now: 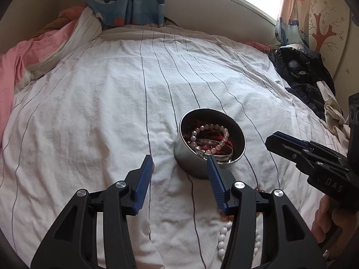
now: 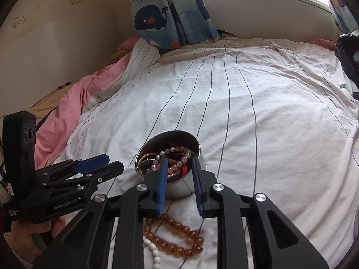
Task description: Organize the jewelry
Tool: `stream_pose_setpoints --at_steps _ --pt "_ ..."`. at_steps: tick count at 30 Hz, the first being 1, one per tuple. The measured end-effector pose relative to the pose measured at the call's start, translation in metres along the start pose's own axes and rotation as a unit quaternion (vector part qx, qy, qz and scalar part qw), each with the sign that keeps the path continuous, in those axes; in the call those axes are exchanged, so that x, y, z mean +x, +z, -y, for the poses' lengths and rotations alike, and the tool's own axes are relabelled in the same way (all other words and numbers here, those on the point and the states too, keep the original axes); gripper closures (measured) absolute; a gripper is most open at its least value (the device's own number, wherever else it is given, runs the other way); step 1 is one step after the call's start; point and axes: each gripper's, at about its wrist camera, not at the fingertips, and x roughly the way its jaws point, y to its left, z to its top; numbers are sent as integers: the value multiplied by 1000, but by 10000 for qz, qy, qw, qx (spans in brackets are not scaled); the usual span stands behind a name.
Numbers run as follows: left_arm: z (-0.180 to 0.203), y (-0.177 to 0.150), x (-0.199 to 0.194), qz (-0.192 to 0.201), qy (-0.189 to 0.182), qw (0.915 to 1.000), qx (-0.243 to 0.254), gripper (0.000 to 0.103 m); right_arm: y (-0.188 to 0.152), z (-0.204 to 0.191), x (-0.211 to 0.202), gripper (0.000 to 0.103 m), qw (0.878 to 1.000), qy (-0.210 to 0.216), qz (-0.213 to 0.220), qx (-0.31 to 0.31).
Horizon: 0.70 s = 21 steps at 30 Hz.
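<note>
A round metal tin (image 1: 190, 159) sits on the striped bedsheet and holds a pink bead bracelet (image 1: 221, 130), red cords and a bangle; it also shows in the right wrist view (image 2: 179, 188). An amber bead bracelet (image 2: 177, 237) and a white bead string (image 2: 154, 255) lie on the sheet just in front of the tin, under my right gripper. The white beads (image 1: 222, 239) show under my left gripper too. My left gripper (image 1: 179, 163) is open and empty, left of the tin's near side. My right gripper (image 2: 178, 159) is open and empty, above the tin's near rim.
The white striped duvet (image 1: 112, 103) covers the bed. Pink bedding (image 1: 15, 67) is bunched at the left. Dark clothes (image 1: 300, 71) are piled at the right edge. Whale-print curtains (image 2: 170, 20) and a window are at the far end.
</note>
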Motion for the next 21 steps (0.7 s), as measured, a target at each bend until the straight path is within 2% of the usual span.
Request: stream_pose_setpoints --at_steps 3,8,14,21 --pt "9 -20 -9 -148 63 9996 214 48 -27 -2 -16 67 9999 -38 -158 4" --pt "17 -50 -19 -351 202 9980 488 45 -60 -4 -21 64 9989 -25 -462 109" --pt "21 -73 -18 -518 296 9961 648 43 -70 -9 -23 63 9987 -109 -507 -1" --pt "33 -79 -17 -517 339 9939 909 40 -71 1 -18 60 9983 -307 -482 116"
